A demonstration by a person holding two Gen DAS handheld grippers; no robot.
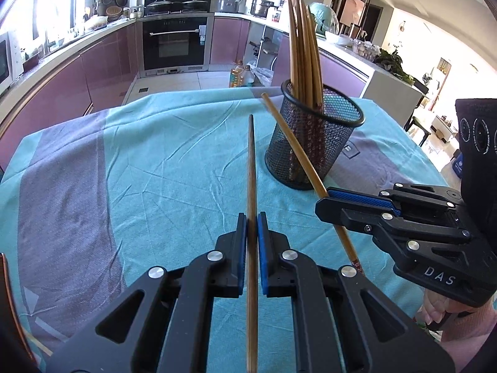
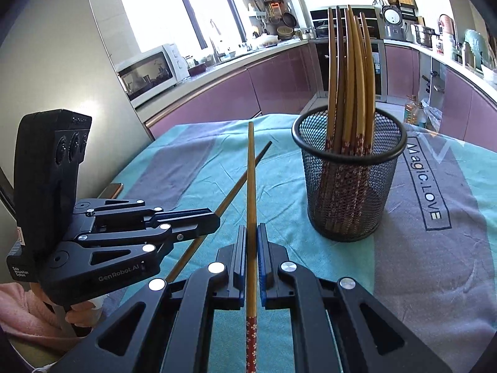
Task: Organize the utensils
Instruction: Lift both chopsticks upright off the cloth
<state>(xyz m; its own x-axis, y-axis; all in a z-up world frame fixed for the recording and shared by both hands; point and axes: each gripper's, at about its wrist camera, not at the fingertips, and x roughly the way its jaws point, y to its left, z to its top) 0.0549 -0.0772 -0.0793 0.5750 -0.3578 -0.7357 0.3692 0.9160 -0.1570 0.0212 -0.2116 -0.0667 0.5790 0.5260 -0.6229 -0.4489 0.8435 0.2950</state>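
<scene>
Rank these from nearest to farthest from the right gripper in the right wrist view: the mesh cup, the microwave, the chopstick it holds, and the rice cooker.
1. The chopstick, clamped between the fingers of the right gripper.
2. The mesh cup, ahead and to the right on the tablecloth.
3. The microwave, off to the left on the counter.
4. The rice cooker, far back right.

Two loose wooden chopsticks [image 1: 252, 186] [image 2: 251, 192] raised above cloth; bundle upright in black mesh holder [image 2: 349, 180]
</scene>
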